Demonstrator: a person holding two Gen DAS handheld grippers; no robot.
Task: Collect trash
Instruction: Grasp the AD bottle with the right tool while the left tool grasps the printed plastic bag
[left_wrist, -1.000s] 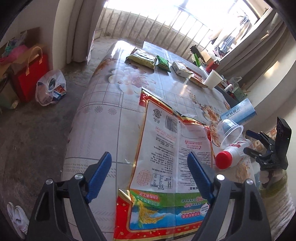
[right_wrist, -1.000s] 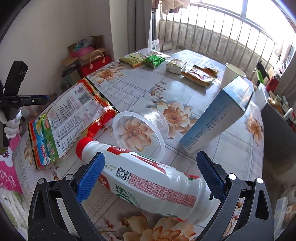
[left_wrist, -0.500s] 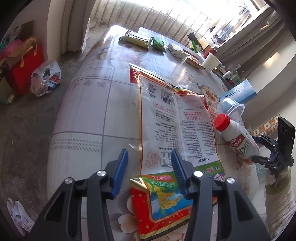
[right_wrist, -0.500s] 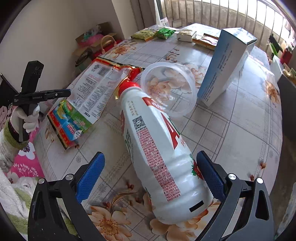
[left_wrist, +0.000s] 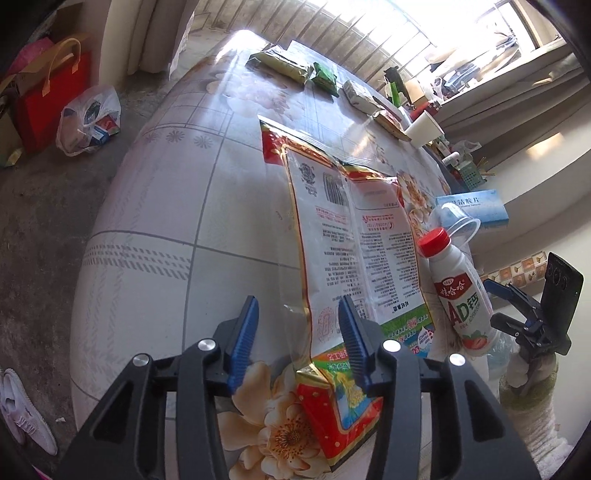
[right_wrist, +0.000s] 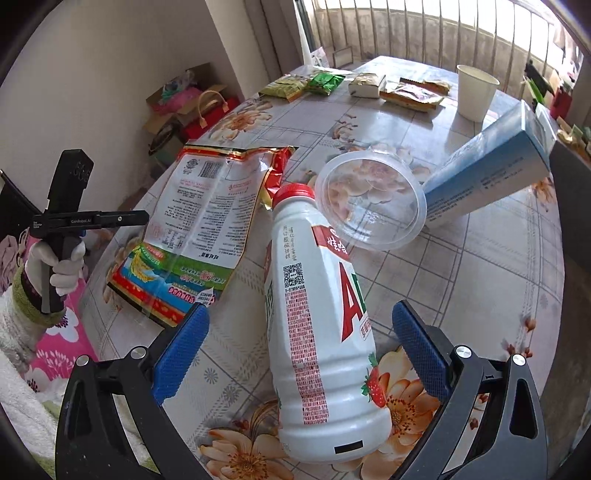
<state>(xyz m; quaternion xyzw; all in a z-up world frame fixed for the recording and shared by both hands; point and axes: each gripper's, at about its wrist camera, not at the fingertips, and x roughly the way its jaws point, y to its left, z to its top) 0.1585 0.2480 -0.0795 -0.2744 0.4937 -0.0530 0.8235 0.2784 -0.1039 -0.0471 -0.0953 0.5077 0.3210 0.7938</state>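
Left hand-held gripper (left_wrist: 297, 332) spread, straddling the rice bag (left_wrist: 354, 251) edge; right hand-held gripper (right_wrist: 297, 345) spread, flanking the lying bottle (right_wrist: 317, 328) on the worktop (right_wrist: 480, 266).

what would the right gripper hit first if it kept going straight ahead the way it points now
The right gripper would first meet the white plastic bottle with the red cap, lying between its open fingers and pointing away. Beyond its cap sits the clear plastic cup on its side.
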